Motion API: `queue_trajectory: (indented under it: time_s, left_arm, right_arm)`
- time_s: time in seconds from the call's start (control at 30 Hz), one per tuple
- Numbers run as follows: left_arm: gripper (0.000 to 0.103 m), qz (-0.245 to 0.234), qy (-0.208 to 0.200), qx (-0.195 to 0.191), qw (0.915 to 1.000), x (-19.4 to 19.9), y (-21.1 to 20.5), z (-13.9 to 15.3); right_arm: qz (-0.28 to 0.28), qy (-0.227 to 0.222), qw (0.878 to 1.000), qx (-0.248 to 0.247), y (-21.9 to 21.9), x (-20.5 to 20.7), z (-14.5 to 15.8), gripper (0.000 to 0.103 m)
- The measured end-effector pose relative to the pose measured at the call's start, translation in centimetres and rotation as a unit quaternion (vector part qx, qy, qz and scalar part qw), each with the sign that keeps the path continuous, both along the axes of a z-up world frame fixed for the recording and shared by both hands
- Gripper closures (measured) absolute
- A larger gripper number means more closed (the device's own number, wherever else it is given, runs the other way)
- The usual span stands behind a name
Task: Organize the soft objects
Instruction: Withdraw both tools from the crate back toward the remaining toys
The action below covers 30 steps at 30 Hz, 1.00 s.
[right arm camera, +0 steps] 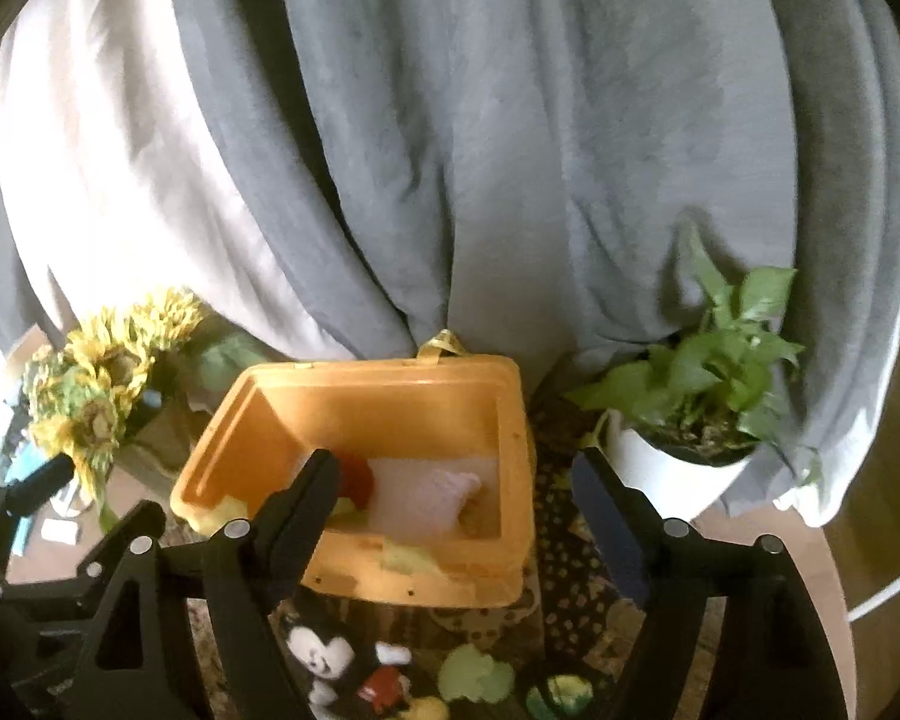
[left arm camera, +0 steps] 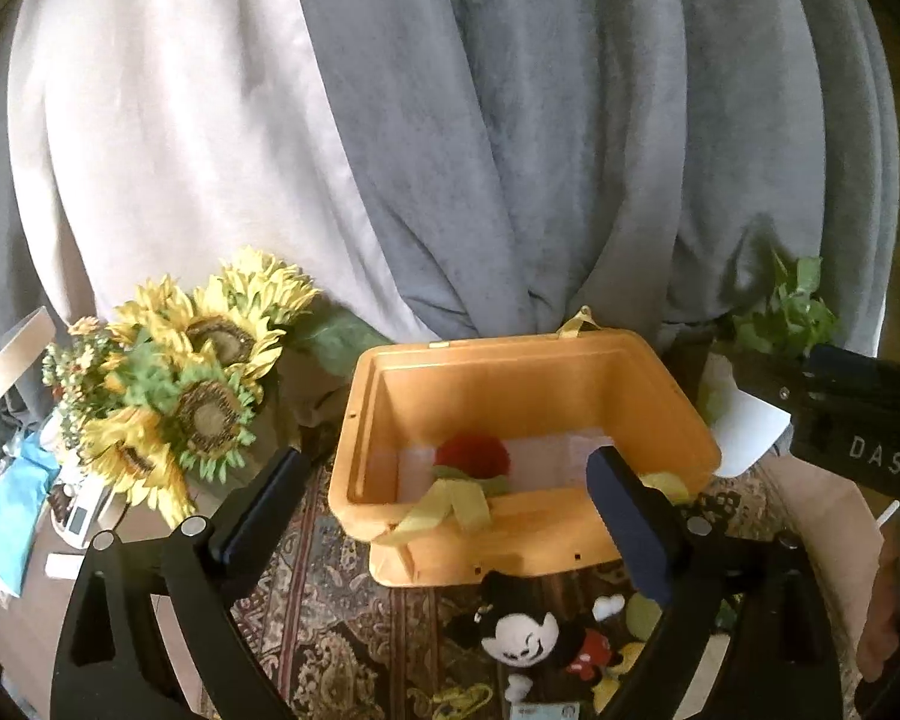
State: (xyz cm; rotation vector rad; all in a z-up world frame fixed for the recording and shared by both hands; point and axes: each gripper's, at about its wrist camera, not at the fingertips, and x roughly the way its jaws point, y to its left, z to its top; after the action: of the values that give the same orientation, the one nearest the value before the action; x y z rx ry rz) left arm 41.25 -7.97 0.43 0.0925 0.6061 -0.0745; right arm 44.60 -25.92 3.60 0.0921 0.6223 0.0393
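In the view from my left hand, my left gripper (left arm camera: 444, 504) has its jaws spread wide, and there is nothing between them; the pads press on nothing. Through the gap I see the orange box (left arm camera: 660, 414) standing open on the patterned rug (left arm camera: 330, 618), a little farther than my fingertips. Inside the box lies one red soft toy (left arm camera: 473, 456) with a green collar, and one yellow ribbon (left arm camera: 450, 510) hangs over the near wall. On the rug, nearer than the box, lies one mouse plush (left arm camera: 528, 639), face up, apart from both fingers. To the far left there is one bunch of sunflowers (left arm camera: 180, 384); I count about four big flower heads. At the right edge the black body of my right gripper (left arm camera: 858, 420) comes into the picture.

In the view from my right hand, my right gripper (right arm camera: 456, 492) is also released, jaws well apart and holding nothing. The orange box (right arm camera: 378, 402) is in front of the left finger, which hides part of its near-left corner. In the box I see the red soft toy (right arm camera: 360, 474) at the left and one pale pink soft piece (right arm camera: 426, 492) beside it. The mouse plush (right arm camera: 330, 657) lies on the rug near the box, and to its right are two small greenish soft things (right arm camera: 477, 675), blurred. At the far right stands one green plant (right arm camera: 714, 360) in one white pot (right arm camera: 660, 474).
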Motion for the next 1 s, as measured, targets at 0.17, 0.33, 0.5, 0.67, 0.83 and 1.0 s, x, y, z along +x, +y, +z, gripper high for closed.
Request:
queue_trajectory:
  time_s: [0.17,0.33,0.5,0.67,0.83,1.0]
  left_arm:
    - [0.003,-0.005,-0.005,0.011,0.9999,-2.3,-0.6,-0.5]
    - [0.002,-0.009,0.007,0.001,0.9999,-4.1,-0.9,-1.2]
    - [0.001,-0.011,0.019,0.003,0.9998,-5.6,-1.0,-1.9]
    - [0.001,-0.014,0.037,0.018,0.9991,-7.0,-1.2,-3.3]
    - [0.001,-0.02,0.062,0.028,0.9975,-7.8,-1.4,-5.1]
    - [0.001,-0.028,0.081,0.035,0.9957,-8.3,-1.7,-6.5]
  right_arm:
    - [-0.005,-0.013,1.0,-0.026,0.1,-3.0,-0.4,0.017]
    - [-0.014,-0.026,0.999,-0.033,-0.2,-5.7,-0.7,0.011]
    - [-0.019,-0.023,0.999,-0.028,-0.5,-7.6,-1.3,0.009]
    - [-0.018,-0.003,0.999,-0.035,-0.5,-8.8,-2.7,0.009]
    - [-0.002,0.033,0.999,-0.032,-0.3,-9.3,-4.8,0.009]
    - [0.009,0.069,0.997,-0.033,-0.2,-9.7,-6.8,0.009]
